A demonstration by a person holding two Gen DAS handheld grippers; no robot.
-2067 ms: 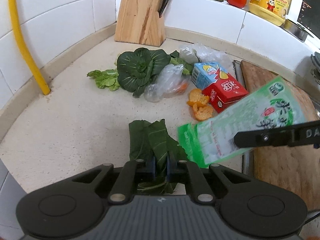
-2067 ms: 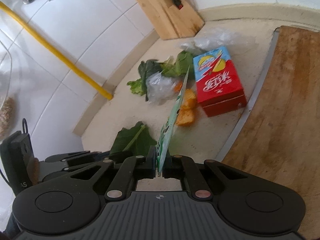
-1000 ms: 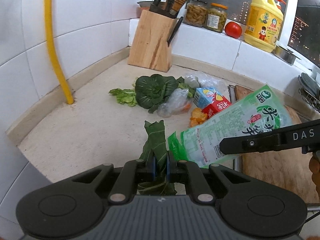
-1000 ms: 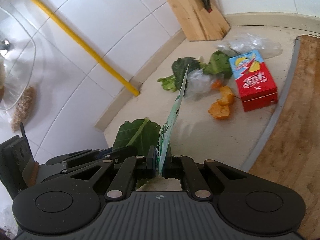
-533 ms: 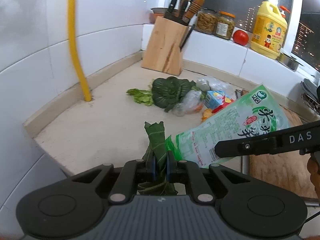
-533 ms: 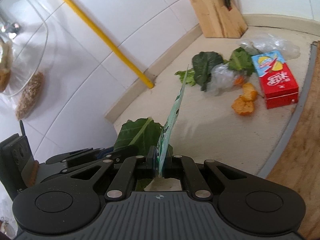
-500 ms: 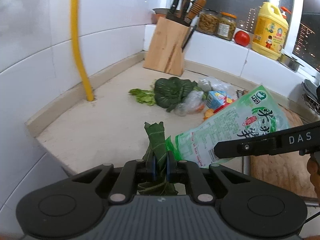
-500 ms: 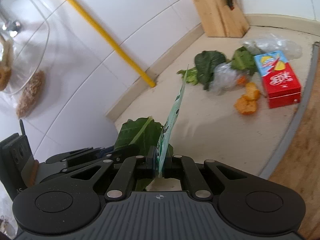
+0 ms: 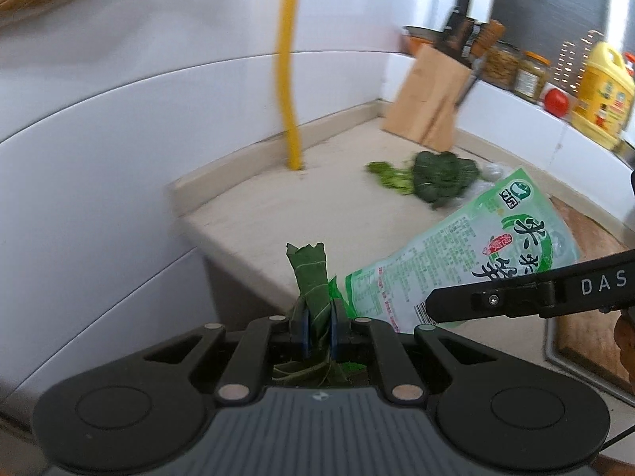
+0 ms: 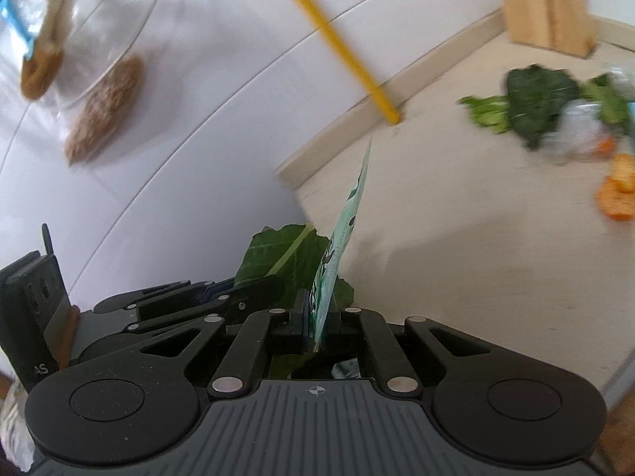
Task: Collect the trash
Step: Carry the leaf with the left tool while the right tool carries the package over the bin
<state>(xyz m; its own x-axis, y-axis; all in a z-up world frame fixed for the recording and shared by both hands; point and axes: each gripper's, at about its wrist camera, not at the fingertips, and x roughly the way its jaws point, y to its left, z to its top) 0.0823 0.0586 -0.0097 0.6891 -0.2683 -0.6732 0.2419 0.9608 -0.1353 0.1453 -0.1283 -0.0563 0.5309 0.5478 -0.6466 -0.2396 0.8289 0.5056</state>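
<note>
My left gripper [image 9: 317,319] is shut on a dark green leaf [image 9: 309,273], held up over the counter's left end. Beside it, my right gripper [image 10: 317,317] is shut on a green and white plastic food bag [image 10: 341,238], seen edge-on here and flat as the bag [image 9: 464,261] in the left wrist view. The right gripper's black finger [image 9: 535,297] crosses the bag there. The leaf [image 10: 289,261] and the left gripper [image 10: 190,297] show at the lower left of the right wrist view. More trash lies on the counter: leafy greens [image 9: 440,176], orange peels [image 10: 617,194] and a clear plastic bag [image 10: 583,135].
A beige counter [image 9: 278,214] ends at a white tiled wall on the left. A yellow pipe [image 9: 287,79] runs up the wall. A wooden knife block [image 9: 428,99], jars, a tomato [image 9: 555,103] and a yellow bottle [image 9: 601,91] stand at the back. A wooden board [image 9: 583,317] lies right.
Both grippers have swung left together, still holding the leaf and the bag. The counter's left end and the wall have come into view, and the trash pile has slid to the right.
</note>
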